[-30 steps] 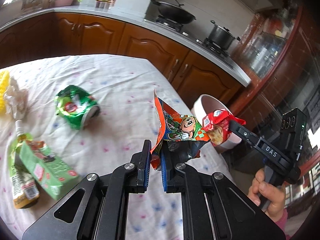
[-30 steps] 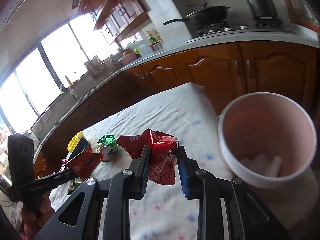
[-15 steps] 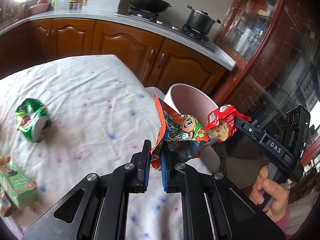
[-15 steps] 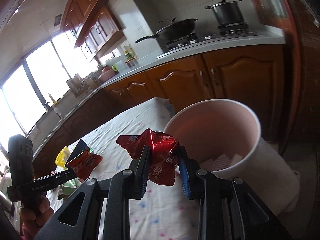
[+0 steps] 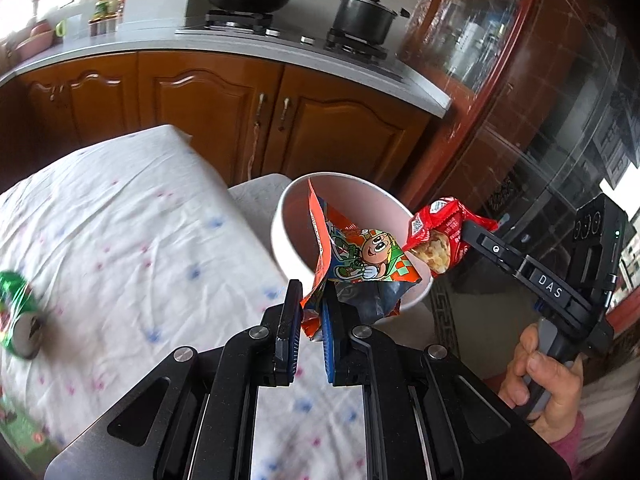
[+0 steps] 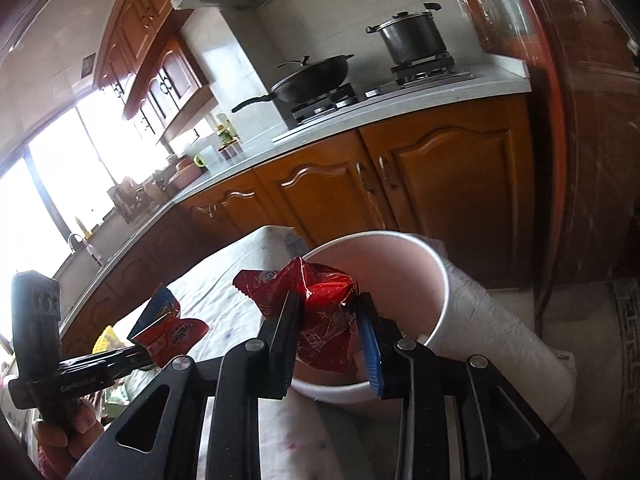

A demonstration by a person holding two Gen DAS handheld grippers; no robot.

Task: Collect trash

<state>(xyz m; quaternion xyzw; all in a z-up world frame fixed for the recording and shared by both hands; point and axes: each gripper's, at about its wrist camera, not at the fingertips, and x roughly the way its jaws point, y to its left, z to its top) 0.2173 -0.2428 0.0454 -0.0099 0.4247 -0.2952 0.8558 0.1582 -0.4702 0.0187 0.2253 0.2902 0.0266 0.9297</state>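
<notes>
My left gripper point(image 5: 310, 308) is shut on an orange cartoon snack wrapper point(image 5: 360, 256), held at the near rim of the white trash bin point(image 5: 280, 216) beside the table. My right gripper point(image 6: 326, 312) is shut on a crumpled red snack wrapper point(image 6: 316, 292), held over the bin's near rim point(image 6: 440, 292). In the left wrist view the right gripper point(image 5: 460, 228) holds the red wrapper point(image 5: 436, 236) at the bin's right rim. In the right wrist view the left gripper point(image 6: 140, 354) holds the orange wrapper point(image 6: 168, 328) over the table.
A table with a white flowered cloth point(image 5: 120, 240) stands left of the bin. A crushed green can point(image 5: 16, 316) and a green carton point(image 5: 20, 436) lie on it at the left. Wooden kitchen cabinets point(image 5: 200, 100) stand behind; a glass cabinet point(image 5: 500, 80) is right.
Both grippers have moved with their wrappers from over the table toward the bin and now hold them at its rim. The can has slid to the left edge of view.
</notes>
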